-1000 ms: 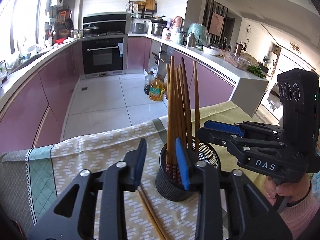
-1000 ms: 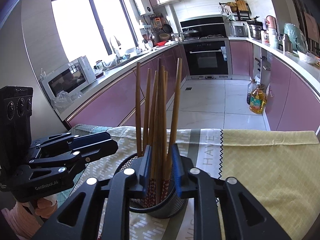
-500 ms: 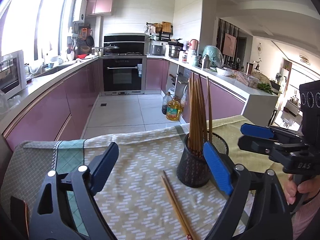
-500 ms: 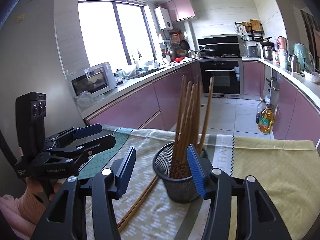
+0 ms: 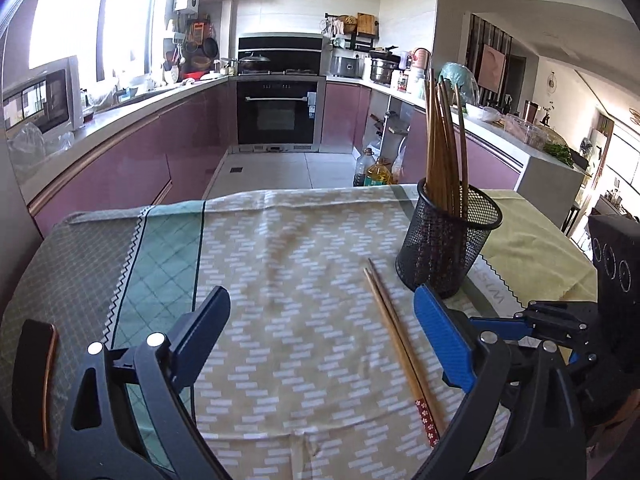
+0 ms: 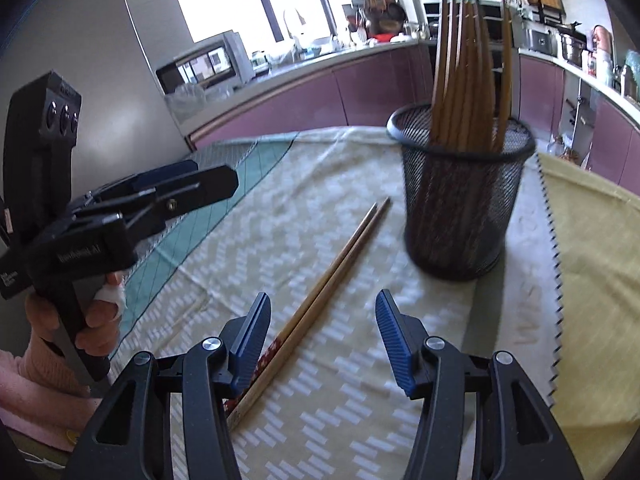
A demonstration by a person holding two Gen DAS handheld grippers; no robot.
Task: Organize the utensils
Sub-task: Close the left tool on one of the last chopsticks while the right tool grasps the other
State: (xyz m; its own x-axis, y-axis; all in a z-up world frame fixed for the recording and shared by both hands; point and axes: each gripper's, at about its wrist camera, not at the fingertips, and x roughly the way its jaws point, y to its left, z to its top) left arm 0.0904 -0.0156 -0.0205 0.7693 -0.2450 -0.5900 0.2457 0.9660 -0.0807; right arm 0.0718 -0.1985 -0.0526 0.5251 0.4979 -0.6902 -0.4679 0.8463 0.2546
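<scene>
You are looking into a kitchen where daylight is pouring through a tall window (image 5: pixel 100 20), mauve cabinets (image 5: pixel 132 160) are lining both sides, and a black oven (image 5: pixel 280 112) is facing you across pale floor tiles (image 5: pixel 276 172).

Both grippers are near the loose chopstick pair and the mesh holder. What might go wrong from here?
1. The loose chopsticks lie flat, side by side on the tablecloth; the right gripper may pinch one and roll the other away.
2. The mesh holder stands close by, packed with tall chopsticks; a careless swing might tip it.
3. The left gripper, jaws opening, crowds the same spot.
</scene>
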